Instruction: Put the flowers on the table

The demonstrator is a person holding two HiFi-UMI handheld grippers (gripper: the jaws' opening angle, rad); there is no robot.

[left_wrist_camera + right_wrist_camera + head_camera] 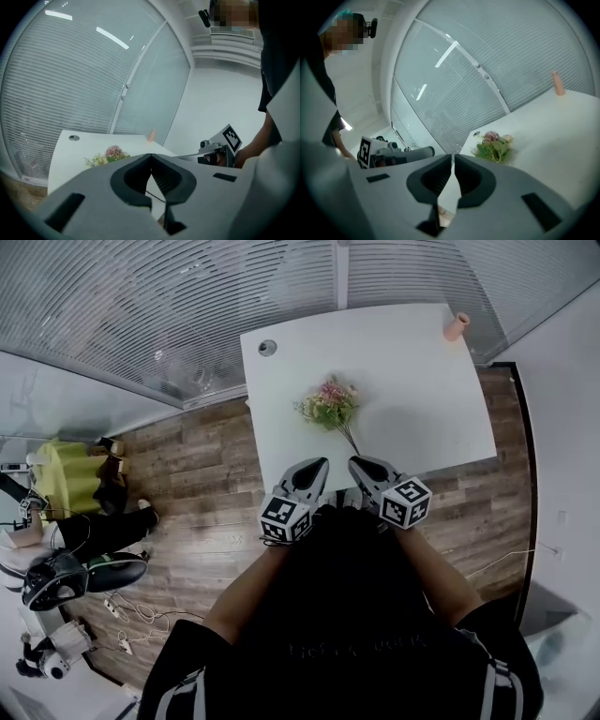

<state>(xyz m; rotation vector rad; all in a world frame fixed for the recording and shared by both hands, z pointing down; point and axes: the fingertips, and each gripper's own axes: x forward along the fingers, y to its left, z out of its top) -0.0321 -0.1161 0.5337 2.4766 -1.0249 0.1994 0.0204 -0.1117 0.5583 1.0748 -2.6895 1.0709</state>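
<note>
A small bunch of pink and green flowers (328, 406) lies on the white table (422, 399), its stem pointing at the near edge. It also shows in the left gripper view as the flowers (108, 155) and in the right gripper view as the flowers (493, 146). My left gripper (322, 463) and right gripper (354, 462) hang side by side at the near edge, just short of the stem. The left gripper (151, 155) is shut and holds nothing. The right gripper (453, 156) is likewise shut and empty.
A peach vase (457, 326) stands at the table's far right corner, and a round cable hole (267, 348) sits at the far left. A glass wall with blinds runs behind. Bags, a yellow object (70, 474) and cables lie on the wood floor to the left.
</note>
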